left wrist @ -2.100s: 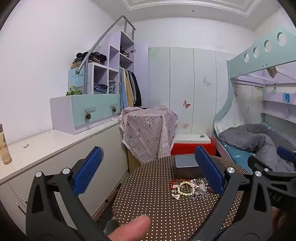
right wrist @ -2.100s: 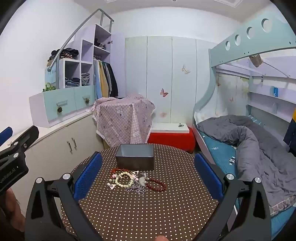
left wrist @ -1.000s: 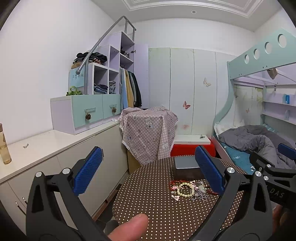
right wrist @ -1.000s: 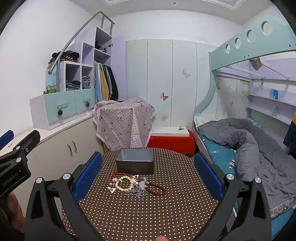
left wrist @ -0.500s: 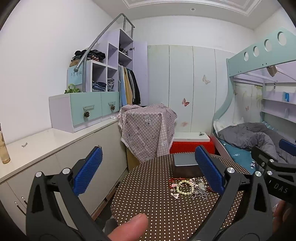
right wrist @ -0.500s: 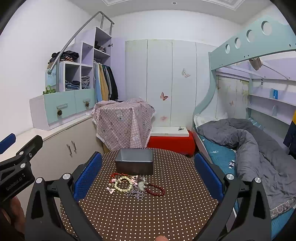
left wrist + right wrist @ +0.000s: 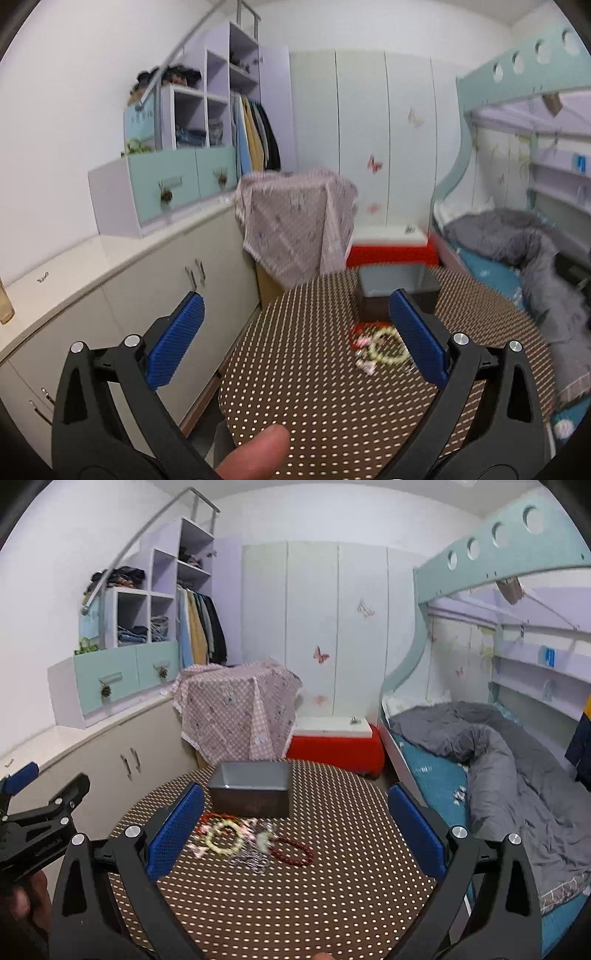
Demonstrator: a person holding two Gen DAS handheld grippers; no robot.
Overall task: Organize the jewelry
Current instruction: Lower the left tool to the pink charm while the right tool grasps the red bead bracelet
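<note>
Both grippers have dropped closer to the table since the earlier frame, so the jewelry looks larger. Left gripper (image 7: 295, 332) jaws wide apart, nothing between them, hovering over the table's left edge; its own right finger hides part of the pile from its camera. A thumb (image 7: 255, 456) shows at the bottom of that view. Right gripper (image 7: 295, 827) also spread wide, empty, above the round polka-dot table (image 7: 314, 904), the jewelry pile (image 7: 251, 840) framed between its fingers. Pile holds a pale bead bracelet (image 7: 225, 837), a dark red bead bracelet (image 7: 292, 851) just beside it, plus small blurred pieces I cannot identify. Grey open box (image 7: 251, 794) sits right behind the pile, touching or nearly so. Farther out: pink checked cloth (image 7: 236, 712) draped over furniture, red stool (image 7: 332, 753), bunk bed with grey duvet (image 7: 498, 760) to the right, cabinets (image 7: 122, 753) to the left.
</note>
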